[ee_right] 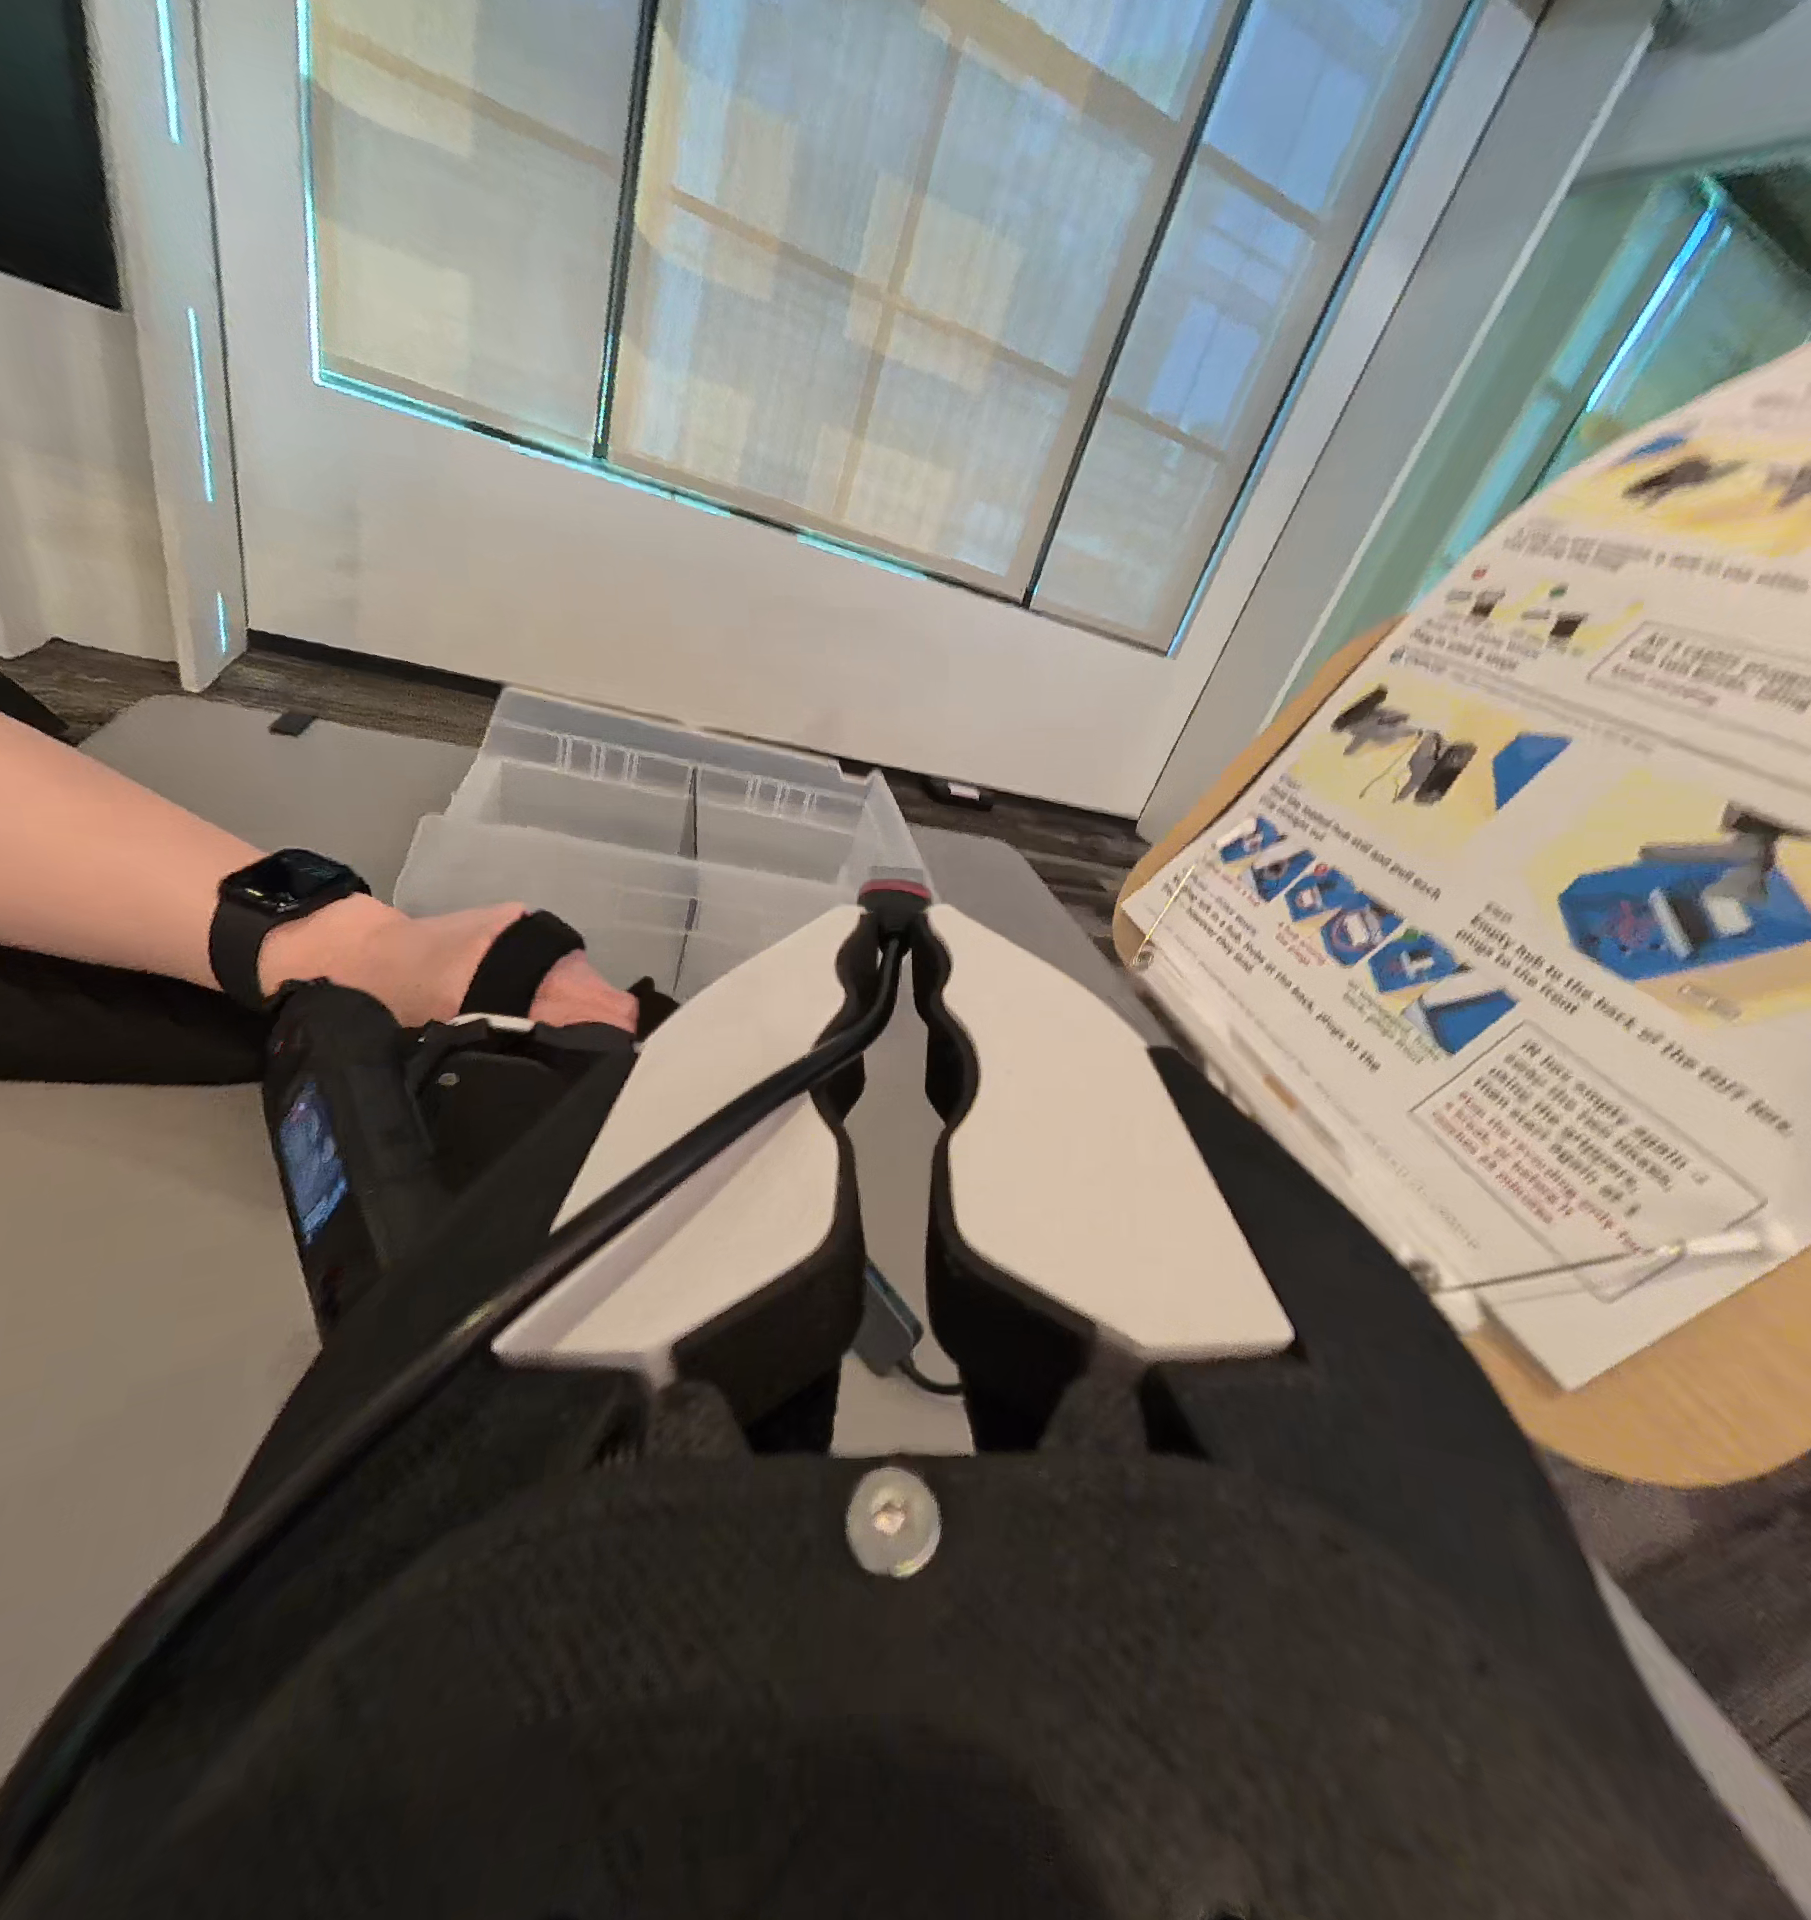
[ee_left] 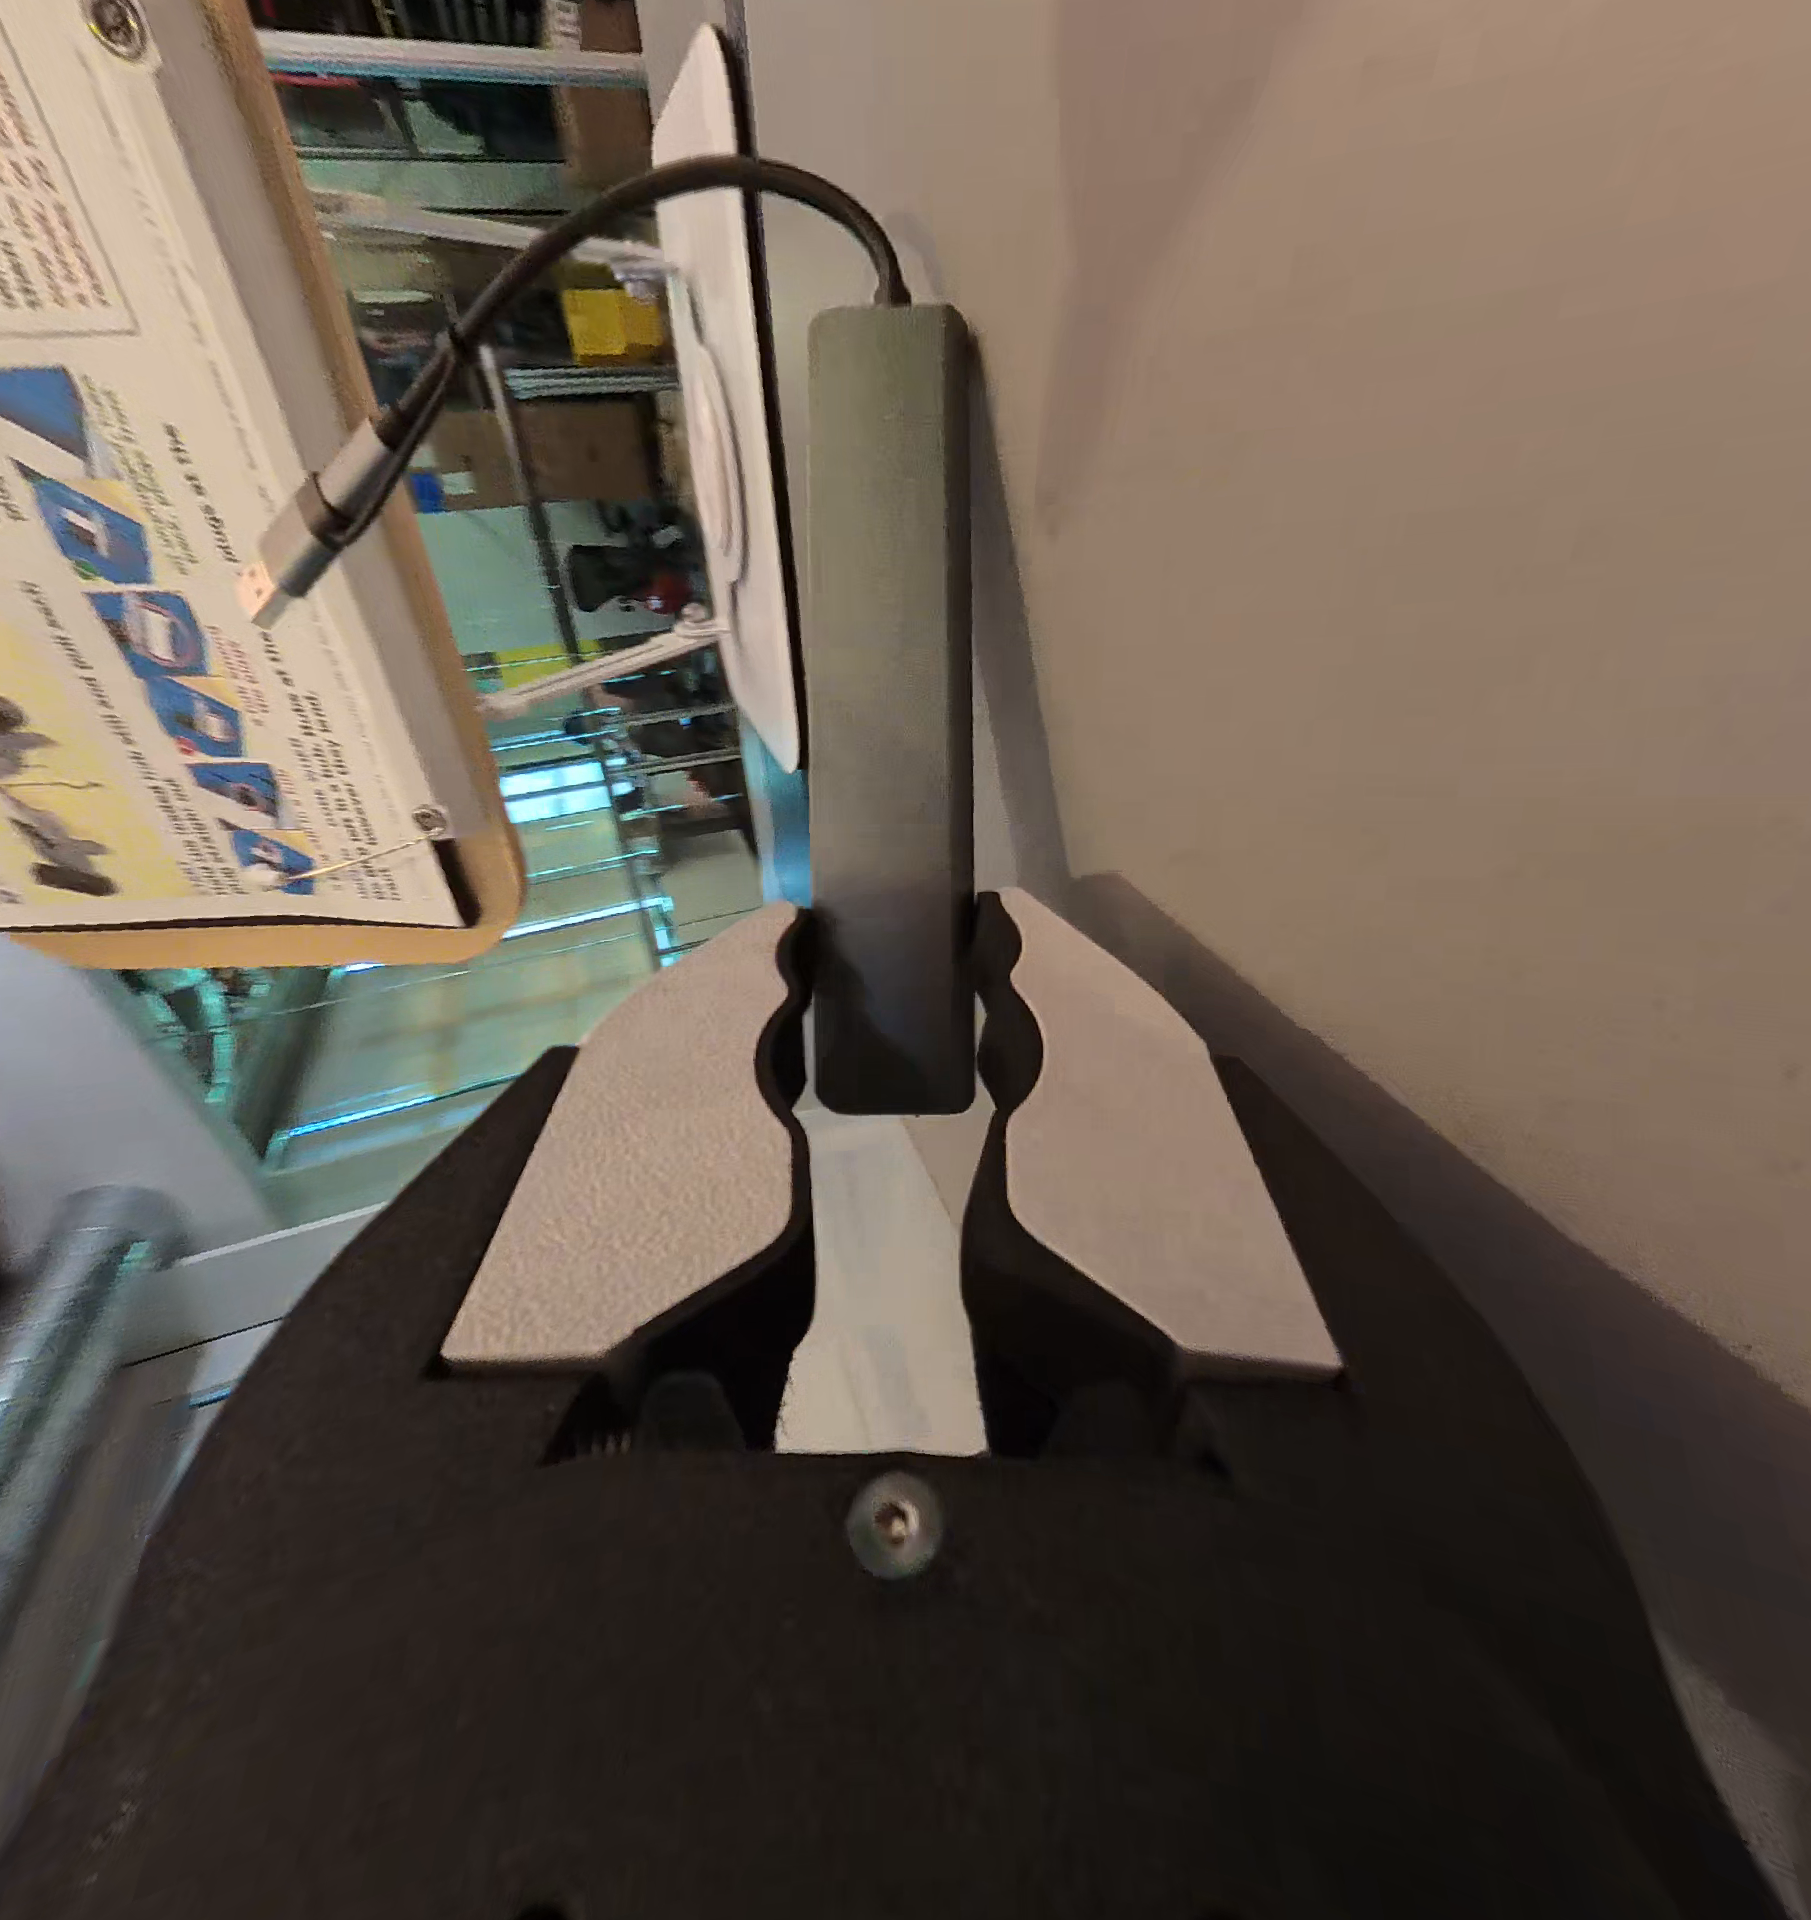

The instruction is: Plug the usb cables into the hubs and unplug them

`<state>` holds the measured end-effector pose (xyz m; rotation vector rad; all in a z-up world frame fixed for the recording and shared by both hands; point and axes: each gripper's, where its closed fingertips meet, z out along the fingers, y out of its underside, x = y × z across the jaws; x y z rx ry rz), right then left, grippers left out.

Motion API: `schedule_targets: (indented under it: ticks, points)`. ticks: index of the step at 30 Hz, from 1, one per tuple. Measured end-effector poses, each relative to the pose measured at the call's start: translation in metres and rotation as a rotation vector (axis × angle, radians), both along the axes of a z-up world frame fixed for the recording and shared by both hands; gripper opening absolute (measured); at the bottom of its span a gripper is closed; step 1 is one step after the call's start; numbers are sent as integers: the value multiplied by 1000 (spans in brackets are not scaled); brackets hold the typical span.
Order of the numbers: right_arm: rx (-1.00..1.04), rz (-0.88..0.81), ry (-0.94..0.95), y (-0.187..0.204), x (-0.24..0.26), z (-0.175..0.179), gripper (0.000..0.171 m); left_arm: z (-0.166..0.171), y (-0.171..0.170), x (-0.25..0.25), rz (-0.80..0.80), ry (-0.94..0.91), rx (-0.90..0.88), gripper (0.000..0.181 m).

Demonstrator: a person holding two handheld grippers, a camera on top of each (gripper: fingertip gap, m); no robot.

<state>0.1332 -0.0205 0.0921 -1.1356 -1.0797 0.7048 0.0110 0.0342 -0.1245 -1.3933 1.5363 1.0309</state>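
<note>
In the left wrist view my left gripper (ee_left: 890, 925) is shut on the near end of a long dark grey USB hub (ee_left: 885, 644), held up in the air with the view rolled sideways. The hub's own black cable (ee_left: 589, 223) loops off its far end to a silver USB plug (ee_left: 293, 545) that hangs free. In the right wrist view my right gripper (ee_right: 896, 930) is shut on a USB plug (ee_right: 893, 883) with a red band. Its black cable (ee_right: 672, 1143) trails back over the left finger. The hub's ports are hidden.
An instruction sheet on a wooden board (ee_right: 1483, 987) stands to the right, and shows in the left wrist view (ee_left: 153, 623). A clear plastic bin (ee_right: 652, 831) sits on the grey table (ee_right: 101, 1299). A person's hand with a black watch (ee_right: 288, 914) holds the left gripper. Another small plug (ee_right: 885, 1325) lies below. About 25 cm separates my left fingertips from my right.
</note>
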Motion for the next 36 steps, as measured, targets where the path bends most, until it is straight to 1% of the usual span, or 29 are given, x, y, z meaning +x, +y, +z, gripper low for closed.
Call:
schedule_targets:
  ticks: [3, 5, 6, 8, 11, 14, 16, 21, 26, 32, 36]
  points:
    - [-41, 8, -63, 9, -20, -29, 7, 1, -1, 0, -13, 39, 65, 30]
    - [-77, 5, -144, 15, -36, -57, 7, -2, -1, -1, -19, 42, 73, 29]
    - [-101, -27, -188, 22, -44, -73, 7, -1, -2, -1, -22, 44, 81, 29]
    - [-158, -155, -261, 44, -51, -105, 7, -2, -3, -3, -20, 53, 91, 29]
    - [-251, -300, -326, 68, -56, -148, 7, -2, -6, -2, -34, 63, 108, 29]
    - [-254, -374, -422, 79, -58, -177, 7, -3, -8, 0, -44, 59, 110, 30]
    - [-263, -390, -481, 81, -60, -191, 7, -3, -8, 1, -53, 65, 118, 30]
    - [-284, -388, -540, 80, -65, -203, 7, -9, -8, 1, -49, 49, 85, 30]
    - [-294, -378, -591, 74, -63, -215, 7, -12, -6, -2, -27, -16, 31, 30]
    - [-231, -369, -590, 69, -67, -215, 7, -15, -7, -6, 1, -112, -45, 30]
    - [-202, -369, -594, 68, -68, -215, 7, -14, -8, -7, -3, -107, -42, 30]
